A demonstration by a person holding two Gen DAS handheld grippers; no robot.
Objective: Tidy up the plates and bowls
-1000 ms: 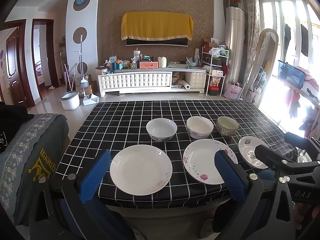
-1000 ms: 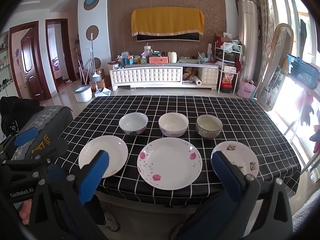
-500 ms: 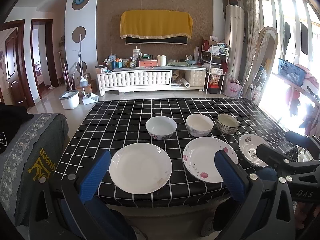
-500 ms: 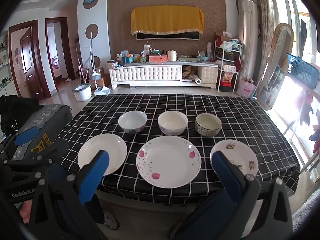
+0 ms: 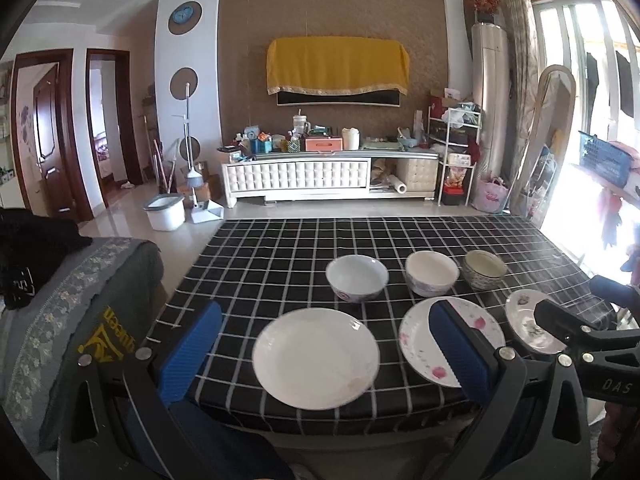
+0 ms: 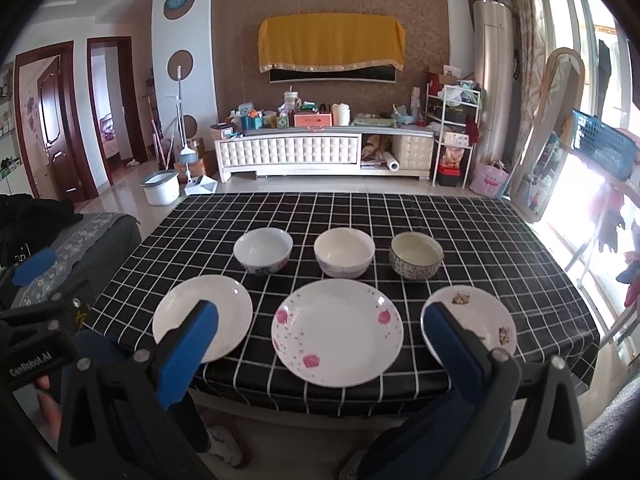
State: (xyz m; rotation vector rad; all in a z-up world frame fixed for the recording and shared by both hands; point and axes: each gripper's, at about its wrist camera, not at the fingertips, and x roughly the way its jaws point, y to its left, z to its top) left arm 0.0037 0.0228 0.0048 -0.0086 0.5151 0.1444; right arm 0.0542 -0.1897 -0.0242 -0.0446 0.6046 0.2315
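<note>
Checked surface (image 6: 460,216): three bowls (image 6: 344,252) at 12 o'clock, three plates (image 6: 337,332) nearer, sorted by kind, unstacked. Left claw (image 5: 324,354) and right claw (image 6: 320,348) released, empty, short of the surface edge.

Home living room: TV cabinet (image 6: 288,152)

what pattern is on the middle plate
White with pink flowers and small dark specks around the rim; the middle plate shows best in the right wrist view.
</note>
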